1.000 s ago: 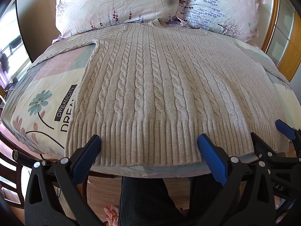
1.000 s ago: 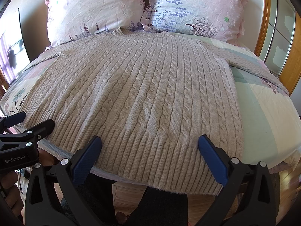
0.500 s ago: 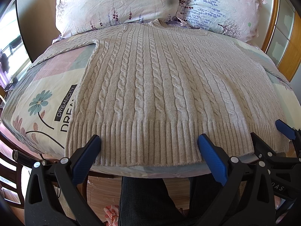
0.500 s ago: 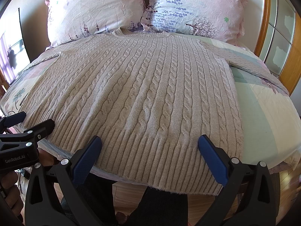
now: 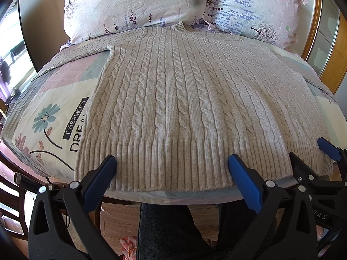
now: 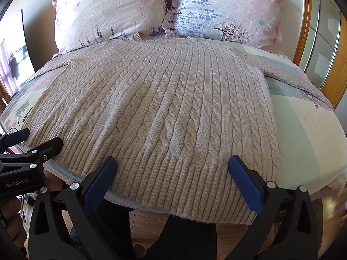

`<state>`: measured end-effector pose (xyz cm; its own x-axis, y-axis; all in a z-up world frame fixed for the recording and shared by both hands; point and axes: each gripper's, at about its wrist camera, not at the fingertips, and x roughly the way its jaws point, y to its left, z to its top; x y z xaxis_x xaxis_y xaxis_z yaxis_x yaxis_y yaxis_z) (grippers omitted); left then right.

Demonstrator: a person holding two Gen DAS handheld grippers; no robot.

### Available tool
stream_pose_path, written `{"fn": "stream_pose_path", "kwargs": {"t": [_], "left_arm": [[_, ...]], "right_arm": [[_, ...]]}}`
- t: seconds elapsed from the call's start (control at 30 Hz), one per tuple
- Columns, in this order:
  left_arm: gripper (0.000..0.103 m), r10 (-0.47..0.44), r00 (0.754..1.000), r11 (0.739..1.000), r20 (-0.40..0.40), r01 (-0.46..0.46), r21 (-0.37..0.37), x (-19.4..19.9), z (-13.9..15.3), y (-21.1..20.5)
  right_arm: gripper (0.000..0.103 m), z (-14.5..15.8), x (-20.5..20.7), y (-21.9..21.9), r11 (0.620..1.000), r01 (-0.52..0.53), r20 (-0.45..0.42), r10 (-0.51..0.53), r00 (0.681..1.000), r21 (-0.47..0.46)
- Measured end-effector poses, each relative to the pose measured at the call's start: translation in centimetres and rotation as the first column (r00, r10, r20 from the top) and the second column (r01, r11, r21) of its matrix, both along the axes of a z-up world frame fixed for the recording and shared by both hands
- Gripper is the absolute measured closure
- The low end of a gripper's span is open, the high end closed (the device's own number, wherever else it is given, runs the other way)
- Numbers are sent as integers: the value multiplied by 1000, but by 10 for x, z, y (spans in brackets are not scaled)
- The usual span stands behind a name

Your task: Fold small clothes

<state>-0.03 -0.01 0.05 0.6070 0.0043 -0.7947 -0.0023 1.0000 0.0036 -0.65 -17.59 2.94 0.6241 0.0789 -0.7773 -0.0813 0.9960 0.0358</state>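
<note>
A beige cable-knit sweater (image 5: 184,99) lies flat on the bed, collar toward the pillows, ribbed hem at the near edge; it also shows in the right wrist view (image 6: 169,112). Its sleeves spread out to both sides. My left gripper (image 5: 171,166) is open over the hem's left part, holding nothing. My right gripper (image 6: 171,166) is open over the hem's right part, empty. Each gripper shows at the edge of the other's view, the right gripper (image 5: 310,153) and the left gripper (image 6: 36,138).
Two floral pillows (image 5: 134,6) (image 6: 225,10) lean at the head of the bed. The printed bedsheet (image 5: 49,117) shows beside the sweater. A wooden bed frame (image 6: 303,26) stands right. The person's legs (image 5: 169,231) and wooden floor are below the near edge.
</note>
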Motion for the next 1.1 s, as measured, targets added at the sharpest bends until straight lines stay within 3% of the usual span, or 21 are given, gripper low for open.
{"fn": "stream_pose_path", "kwargs": {"t": [0.3, 0.47, 0.53, 0.6, 0.67, 0.7, 0.73, 0.77, 0.83, 0.87, 0.93, 0.97, 1.03, 1.1], "left_arm": [[2, -4, 1000, 1000, 2, 4, 3, 0, 0, 0], [2, -36, 999, 999, 23, 36, -2, -1, 1, 3], [2, -66, 998, 998, 9, 66, 3, 7, 6, 7], [2, -28, 998, 1000, 49, 28, -12, 19, 17, 27], [2, 46, 996, 996, 75, -40, -80, 41, 31, 64], [2, 73, 994, 988, 82, -60, -143, 53, 35, 86], [2, 90, 992, 976, 92, -69, -208, 62, 38, 104], [2, 125, 987, 949, 96, -91, -300, 74, 39, 129], [2, 196, 978, 912, 74, -153, -381, 95, 36, 165], [2, 219, 974, 907, 55, -182, -381, 106, 34, 179], [2, 234, 972, 914, 11, -217, -343, 130, 28, 204], [2, 243, 970, 918, 0, -230, -323, 139, 26, 214], [2, 284, 959, 916, -3, -272, -295, 151, 22, 231], [2, 306, 952, 904, 19, -284, -318, 157, 19, 248]], "right_arm": [[1, 10, -2, 18, 1000, -12, 14, 12, 1000, 0], [1, 24, 8, 3, 993, -108, 49, 105, 993, 51], [1, 51, 25, -42, 990, -8, 100, -7, 995, 141], [1, 65, 46, -101, 964, 122, 119, -153, 981, 235], [4, 70, 69, -169, 898, 286, 93, -333, 938, 334], [9, 67, 84, -216, 830, 386, 55, -443, 895, 403], [27, 64, 91, -237, 794, 429, 31, -488, 872, 430], [38, 57, 104, -276, 726, 508, -21, -564, 826, 464], [47, 43, 119, -332, 608, 624, -101, -672, 734, 490], [51, 34, 125, -363, 532, 682, -145, -726, 673, 502], [57, 14, 134, -406, 401, 753, -238, -780, 579, 522], [62, 7, 137, -416, 360, 769, -272, -786, 555, 528], [68, -3, 142, -433, 299, 768, -293, -797, 528, 567], [68, -5, 151, -437, 287, 770, -295, -803, 518, 569]]}}
